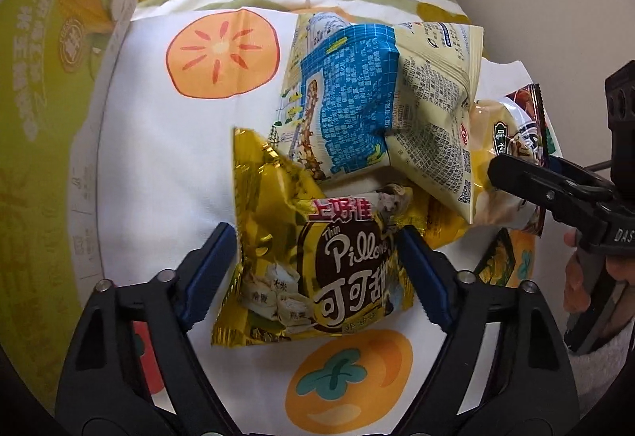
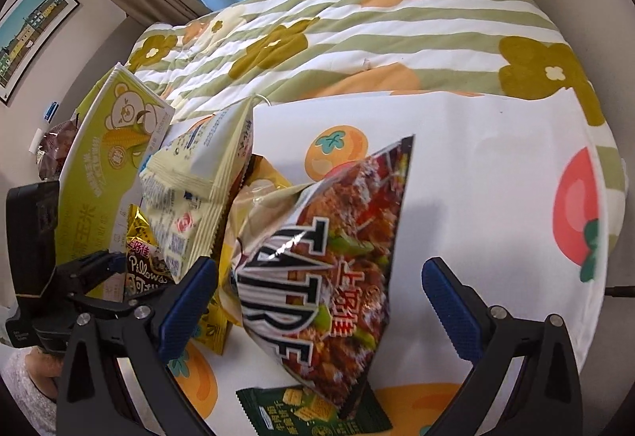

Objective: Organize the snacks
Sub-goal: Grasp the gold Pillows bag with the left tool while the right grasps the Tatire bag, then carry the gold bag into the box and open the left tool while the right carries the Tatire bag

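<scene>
A pile of snack bags lies on a white cloth with orange fruit prints [image 1: 158, 142]. My left gripper [image 1: 317, 269] is open, its blue pads on either side of a gold "Pillows" bag [image 1: 317, 269]; I cannot tell if they touch it. Behind it lie a blue and cream bag [image 1: 349, 98] and a pale yellow bag [image 1: 436, 110]. My right gripper [image 2: 321, 297] is open around a dark "Tatare" bag [image 2: 329, 261] with a food picture. The right gripper also shows in the left wrist view [image 1: 555, 193]. A green corn snack bag [image 2: 309, 412] lies below.
A large green box with a bear and corn picture [image 1: 47, 98] stands at the left, also in the right wrist view [image 2: 103, 166]. A striped flowered quilt [image 2: 377, 35] covers the bed behind. A curtain and framed picture [image 2: 31, 31] are beyond.
</scene>
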`<state>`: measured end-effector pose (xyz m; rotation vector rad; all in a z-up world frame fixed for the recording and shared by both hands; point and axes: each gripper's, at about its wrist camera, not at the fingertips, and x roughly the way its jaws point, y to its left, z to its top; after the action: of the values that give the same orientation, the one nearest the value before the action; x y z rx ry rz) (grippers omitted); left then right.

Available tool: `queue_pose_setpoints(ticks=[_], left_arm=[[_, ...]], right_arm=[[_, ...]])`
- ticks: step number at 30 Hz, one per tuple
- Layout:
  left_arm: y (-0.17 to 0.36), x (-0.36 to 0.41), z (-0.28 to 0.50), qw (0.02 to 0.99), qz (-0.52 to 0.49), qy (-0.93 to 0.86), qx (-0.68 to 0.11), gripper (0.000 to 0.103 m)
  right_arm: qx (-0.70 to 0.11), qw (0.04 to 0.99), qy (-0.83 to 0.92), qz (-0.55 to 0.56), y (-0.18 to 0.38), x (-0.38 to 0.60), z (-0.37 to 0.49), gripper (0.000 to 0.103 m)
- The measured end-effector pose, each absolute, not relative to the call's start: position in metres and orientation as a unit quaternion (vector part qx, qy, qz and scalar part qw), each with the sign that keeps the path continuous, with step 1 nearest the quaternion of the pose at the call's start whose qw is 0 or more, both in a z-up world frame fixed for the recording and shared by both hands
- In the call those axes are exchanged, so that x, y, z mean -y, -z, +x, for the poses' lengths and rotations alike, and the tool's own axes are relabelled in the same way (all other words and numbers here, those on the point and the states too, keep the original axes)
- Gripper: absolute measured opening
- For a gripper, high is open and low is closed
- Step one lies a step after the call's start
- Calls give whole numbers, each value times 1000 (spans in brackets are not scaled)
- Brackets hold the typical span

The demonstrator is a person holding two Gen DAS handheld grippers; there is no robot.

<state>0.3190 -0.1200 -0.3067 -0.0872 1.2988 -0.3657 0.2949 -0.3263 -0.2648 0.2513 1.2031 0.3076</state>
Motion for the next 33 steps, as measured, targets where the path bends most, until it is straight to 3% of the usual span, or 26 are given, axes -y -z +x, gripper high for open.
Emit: queue_pose_setpoints(ticks=[1,15,17,20,24,33], left_arm=[[306,118,319,782,-43,169,-599,62],[290,110,308,784,-62,160,-596,56],[287,109,304,785,-65,159,-596,56],[283,109,299,787,-66,156,-593,55],[276,111,292,790,-67,154,-589,54],[244,126,269,807,-65,163,-564,54]], right_arm=[[-563,806,-144,118,266,326,296,102],[-560,806,-154,114,269,320,298,101],[-561,805,-157,111,270,319,298,96],[-563,802,-168,109,270,317,296,74],[-560,809,-158,88,265,317,289,69],[-543,825,-124,91,236,343,264,69]])
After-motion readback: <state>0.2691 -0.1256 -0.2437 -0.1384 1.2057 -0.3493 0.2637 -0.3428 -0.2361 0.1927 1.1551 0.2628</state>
